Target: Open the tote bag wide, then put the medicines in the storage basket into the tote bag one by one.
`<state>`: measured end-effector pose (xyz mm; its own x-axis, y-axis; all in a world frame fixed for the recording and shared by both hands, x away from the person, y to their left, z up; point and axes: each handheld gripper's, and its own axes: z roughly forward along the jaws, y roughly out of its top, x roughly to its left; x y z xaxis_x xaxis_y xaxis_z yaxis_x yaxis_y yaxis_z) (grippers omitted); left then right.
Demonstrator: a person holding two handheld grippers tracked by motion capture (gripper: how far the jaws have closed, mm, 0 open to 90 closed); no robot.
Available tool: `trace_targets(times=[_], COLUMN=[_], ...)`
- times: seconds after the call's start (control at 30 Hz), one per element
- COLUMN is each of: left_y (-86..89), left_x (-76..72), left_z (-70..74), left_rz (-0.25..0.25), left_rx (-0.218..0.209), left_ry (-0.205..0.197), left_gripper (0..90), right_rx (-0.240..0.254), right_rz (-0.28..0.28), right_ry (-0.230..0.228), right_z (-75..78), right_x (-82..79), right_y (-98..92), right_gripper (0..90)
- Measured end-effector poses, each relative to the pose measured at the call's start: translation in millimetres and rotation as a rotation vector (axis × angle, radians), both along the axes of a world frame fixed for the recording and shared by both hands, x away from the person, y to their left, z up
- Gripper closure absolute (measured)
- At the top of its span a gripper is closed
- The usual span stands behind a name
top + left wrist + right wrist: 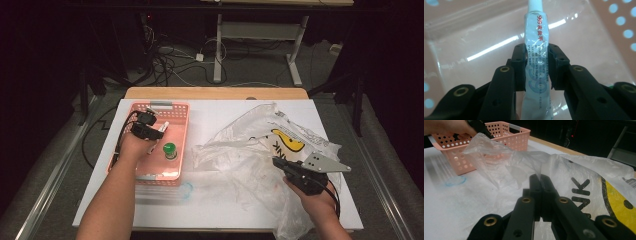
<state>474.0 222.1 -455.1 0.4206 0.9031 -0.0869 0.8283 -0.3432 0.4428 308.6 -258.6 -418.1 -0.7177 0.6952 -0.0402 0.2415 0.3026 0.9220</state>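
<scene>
One tube [537, 50], one bag [260, 150], one basket [175, 107].

Left gripper [159, 128] jaws clamped partway, right gripper [276, 162] jaws pinched together

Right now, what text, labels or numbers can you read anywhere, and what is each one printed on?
"999" in red, with red Chinese characters after it that I can't make out: on the white tube held in the left tongs.
Large pale blue "999": lower on the tube.
Small grey print on the tube: too small to read.
"NK", the end of a cut-off word: on the plastic bag.
</scene>
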Motion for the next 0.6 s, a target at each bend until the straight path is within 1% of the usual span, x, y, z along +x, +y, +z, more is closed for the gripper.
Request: trace_targets(times=[0.03, 0.13, 0.17, 0.23, 0.27, 0.3, 0.33, 0.43, 0.47, 0.53, 0.6], left_y=[0.3, 1.7, 1.9, 2.0, 1.8, 1.5, 1.0, 2.2, 2.6, 2.7, 3.4], left_x=[-1.5, -5.3, -6.4, -10.5, -12.2, -14.9, -18.6, -29.1, -32.7, -39.3, -44.9], left_z=[2.1, 8.0, 9.7, 14.9, 16.6, 18.8, 21.6, 29.7, 32.6, 37.6, 41.5], left_rz=[0.007, 0.012, 0.009, 0.0, -0.006, -0.016, -0.014, -0.009, -0.014, -0.022, -0.029], left_rx=[-0.015, -0.034, -0.036, -0.061, -0.064, -0.065, -0.07, -0.11, -0.117, -0.126, -0.134], left_ry=[-0.013, -0.039, -0.045, -0.067, -0.076, -0.088, -0.105, -0.148, -0.16, -0.185, -0.205], left_gripper=[68.6, 68.6, 68.6, 68.6, 68.6, 68.6, 68.6, 68.6, 68.6, 68.6, 68.6], right_rx=[0.001, -0.002, -0.001, 0.003, 0.005, 0.006, 0.005, 0.009, 0.009, 0.013, 0.006], right_rz=[0.0, 0.002, 0.001, -0.002, -0.005, -0.005, -0.005, -0.005, -0.005, -0.006, -0.001], right_ry=[-0.003, -0.009, -0.01, -0.013, -0.014, -0.014, -0.015, -0.019, -0.02, -0.024, -0.024], right_z=[0.5, 0.9, 1.1, 1.9, 2.3, 2.3, 2.5, 3.0, 3.5, 3.6, 2.7], right_x=[0.1, -1.2, -1.3, -1.9, -2.2, -2.3, -2.0, -2.0, -2.2, -2.8, -2.8], right_y=[-0.1, -0.2, -0.4, -1.3, -1.5, -1.4, -1.3, -1.3, -1.5, -1.7, -1.1], right_gripper=[90.0, 90.0, 90.0, 90.0, 90.0, 90.0, 90.0, 90.0, 90.0, 90.0, 90.0])
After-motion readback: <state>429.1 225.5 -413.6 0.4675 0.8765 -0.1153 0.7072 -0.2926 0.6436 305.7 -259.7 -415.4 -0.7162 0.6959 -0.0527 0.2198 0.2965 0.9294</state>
